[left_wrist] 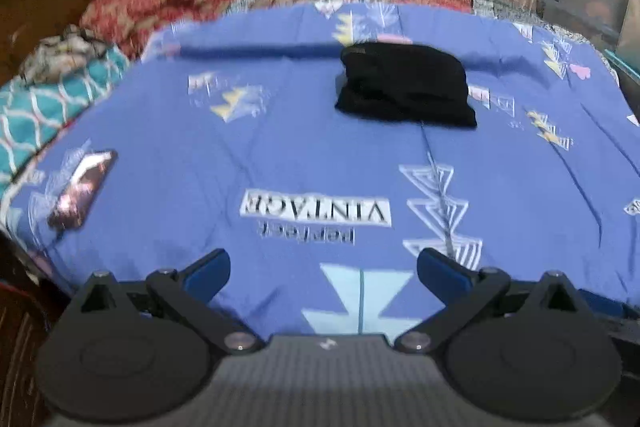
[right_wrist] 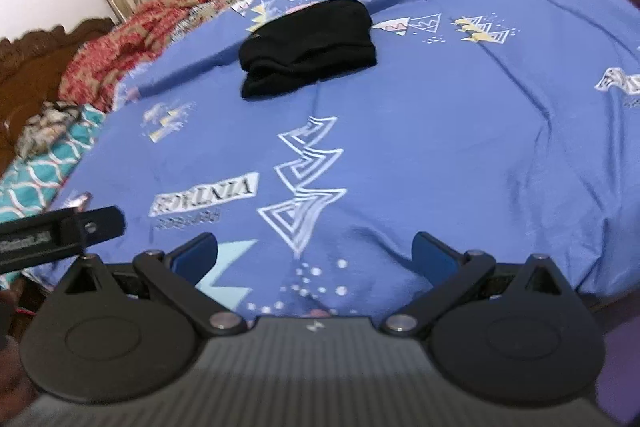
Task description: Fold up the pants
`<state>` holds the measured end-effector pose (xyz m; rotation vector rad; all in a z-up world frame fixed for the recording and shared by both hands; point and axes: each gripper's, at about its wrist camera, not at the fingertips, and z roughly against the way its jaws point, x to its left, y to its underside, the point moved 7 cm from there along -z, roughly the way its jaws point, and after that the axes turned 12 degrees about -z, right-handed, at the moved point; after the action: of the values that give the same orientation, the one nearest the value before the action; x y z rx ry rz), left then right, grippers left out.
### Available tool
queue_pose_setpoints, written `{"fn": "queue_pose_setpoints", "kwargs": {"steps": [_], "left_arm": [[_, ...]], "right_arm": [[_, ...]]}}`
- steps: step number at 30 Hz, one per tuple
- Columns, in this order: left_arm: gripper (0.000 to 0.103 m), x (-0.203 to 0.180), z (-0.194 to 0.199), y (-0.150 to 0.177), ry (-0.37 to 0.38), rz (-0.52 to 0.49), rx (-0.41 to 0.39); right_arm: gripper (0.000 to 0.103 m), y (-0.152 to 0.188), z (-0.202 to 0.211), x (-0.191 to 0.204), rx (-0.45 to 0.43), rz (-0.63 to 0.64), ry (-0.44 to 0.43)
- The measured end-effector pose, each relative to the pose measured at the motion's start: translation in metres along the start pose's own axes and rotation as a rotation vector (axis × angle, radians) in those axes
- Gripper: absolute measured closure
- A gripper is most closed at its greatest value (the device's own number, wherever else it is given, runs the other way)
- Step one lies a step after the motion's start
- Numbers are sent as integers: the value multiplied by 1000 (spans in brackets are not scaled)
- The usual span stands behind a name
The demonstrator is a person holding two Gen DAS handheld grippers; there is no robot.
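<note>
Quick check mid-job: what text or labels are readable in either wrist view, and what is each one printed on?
"VINTAGE": white box printed on the blue bedsheet, seen upside down at; it also shows, blurred, in the right wrist view.
Line beneath it on the sheet: too blurred to read.
White label on the black bar at the left edge of the right wrist view: too blurred to read.
Folded black pants: no readable text.

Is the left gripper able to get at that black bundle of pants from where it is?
Probably yes: the left gripper is open and empty, and only bare blue bedsheet lies between it and the folded pants.
</note>
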<state>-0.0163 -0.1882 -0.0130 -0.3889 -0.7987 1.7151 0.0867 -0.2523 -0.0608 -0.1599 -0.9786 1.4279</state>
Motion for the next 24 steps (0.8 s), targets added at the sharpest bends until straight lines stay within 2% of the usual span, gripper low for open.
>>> {"fn": "queue_pose_setpoints", "kwargs": {"steps": [5, 8, 11, 17, 24], "left_arm": [[0, -6, -11, 22, 9, -49, 70], [0, -17, -16, 33, 40, -72, 101], [0, -32, -21, 41, 73, -106, 126], [0, -57, -33, 47, 121, -171, 181], [0, -65, -48, 47, 144, -202, 219]], "right_arm": [[0, -8, -1, -31, -29, -85, 94], [0, -13, 7, -50, -77, -166, 117], [0, -11, 12, -57, -107, -196, 134], [0, -17, 13, -61, -156, -170, 151], [0, -27, 7, -66, -206, -152, 164]]}}
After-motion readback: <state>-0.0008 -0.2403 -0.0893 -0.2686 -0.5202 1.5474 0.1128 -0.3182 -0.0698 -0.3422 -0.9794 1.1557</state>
